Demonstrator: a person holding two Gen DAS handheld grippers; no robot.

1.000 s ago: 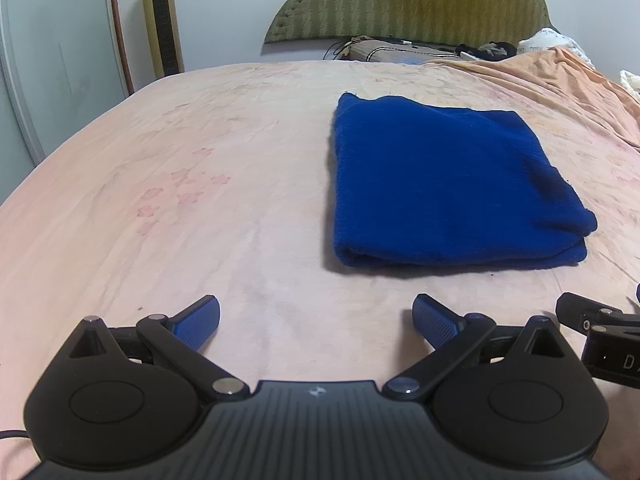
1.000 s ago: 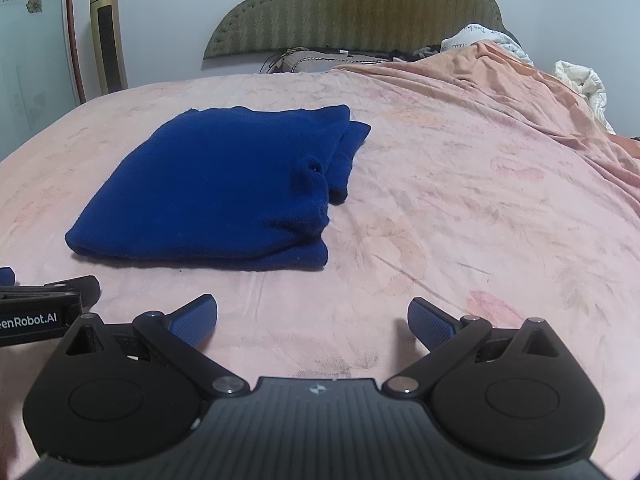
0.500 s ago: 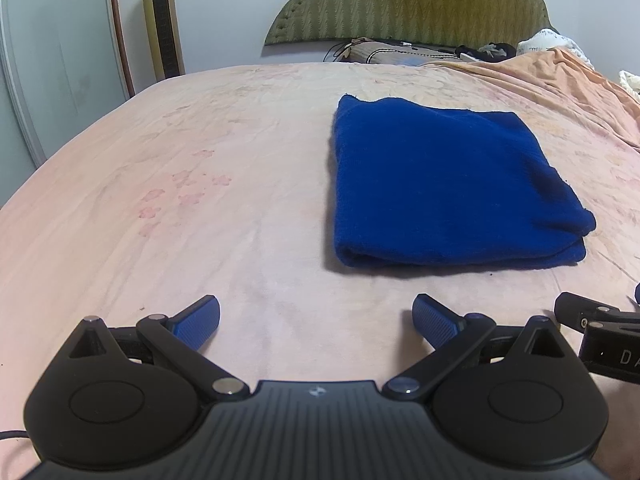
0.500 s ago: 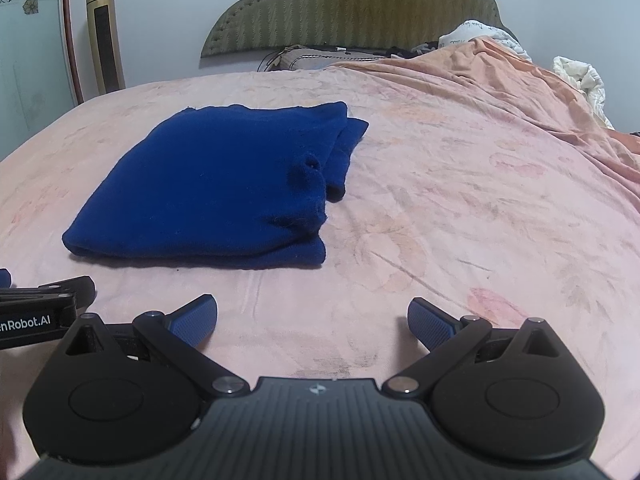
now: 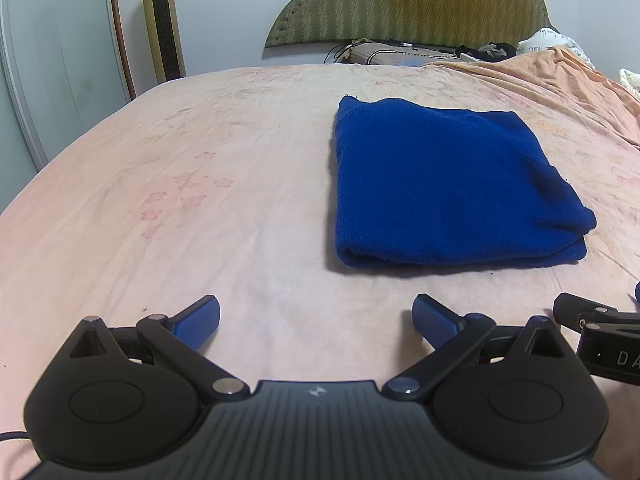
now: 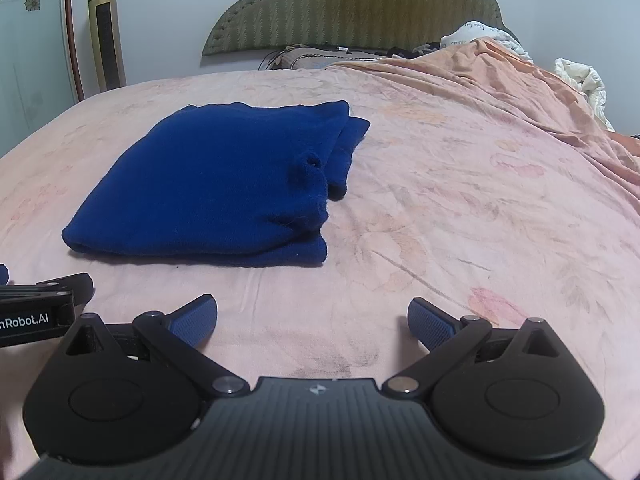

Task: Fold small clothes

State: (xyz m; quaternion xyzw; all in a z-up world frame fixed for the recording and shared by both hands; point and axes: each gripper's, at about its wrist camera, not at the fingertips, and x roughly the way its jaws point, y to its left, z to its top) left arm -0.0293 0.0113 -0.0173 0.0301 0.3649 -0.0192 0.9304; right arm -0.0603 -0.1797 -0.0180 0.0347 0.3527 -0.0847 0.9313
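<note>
The sweater is seen folded into a thick blue rectangle that lies flat on the bed. In the left wrist view it is placed at about 1 o'clock from the left gripper, near it but not touched by it. In the right wrist view the sweater is found at about 11 o'clock from the right gripper, also apart from it. At the right side of the sweater, several layers are shown one above the other, and a small bump with a hole is seen near that edge in the right wrist view.

The jaws of the left gripper are spread wide and nothing is held between them; only the pink sheet is seen in the gap. The same is true for the right gripper: its jaws are wide apart and empty. Both grippers are kept low over the bed, side by side. A part of the right gripper is visible at 3 o'clock in the left wrist view, and a part of the left gripper at 9 o'clock in the right wrist view.

At 12 o'clock, behind the bed, a green headboard is placed against the wall. An orange blanket is heaped at 1 o'clock in the right wrist view. A golden tower fan is standing at 11 o'clock.
</note>
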